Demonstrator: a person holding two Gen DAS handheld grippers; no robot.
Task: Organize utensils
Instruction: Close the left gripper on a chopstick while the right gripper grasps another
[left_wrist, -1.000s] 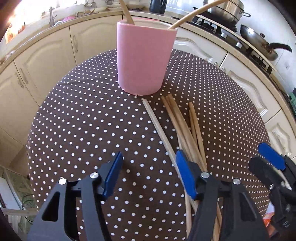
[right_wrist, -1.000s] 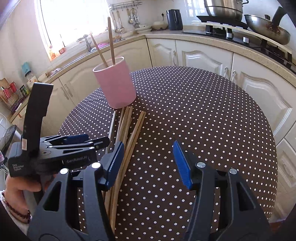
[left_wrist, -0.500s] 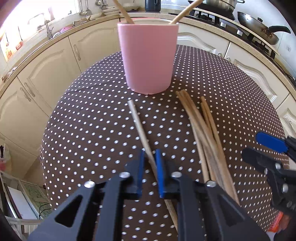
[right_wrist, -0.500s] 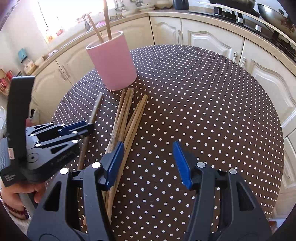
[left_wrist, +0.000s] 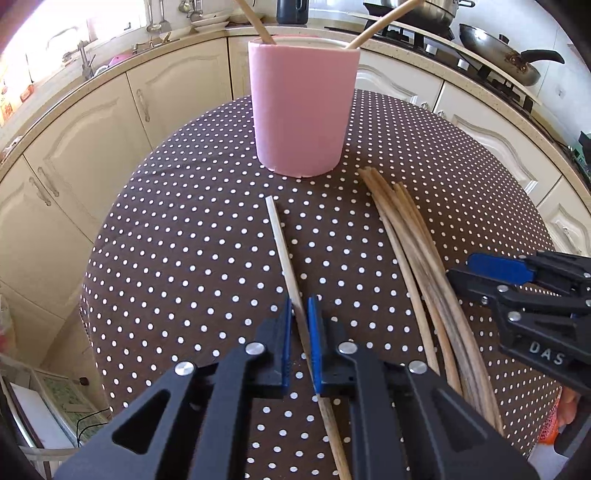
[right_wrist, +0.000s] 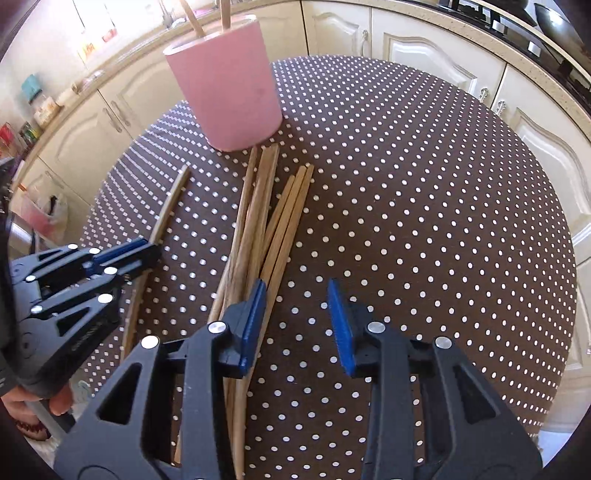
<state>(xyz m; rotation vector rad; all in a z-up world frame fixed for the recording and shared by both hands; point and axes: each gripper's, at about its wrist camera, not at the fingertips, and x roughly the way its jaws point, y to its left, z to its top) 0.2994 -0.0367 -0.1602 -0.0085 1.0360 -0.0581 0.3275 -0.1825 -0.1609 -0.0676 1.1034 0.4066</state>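
Left wrist view: my left fingers (left_wrist: 300, 334) now clamped on single chopstick (left_wrist: 280, 240) lying on table (left_wrist: 184, 258), ready for pink cup (left_wrist: 301, 110). Right fingers (right_wrist: 297, 325) narrowing, nothing between, beside chopstick bundle (right_wrist: 258, 221).

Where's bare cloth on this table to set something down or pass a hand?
Free: the wide stretch of tablecloth right of the chopstick bundle, out to the rim. Also the strip left of the single chopstick, to the table edge. Crowded: below the pink cup, where the left tool and right tool work.
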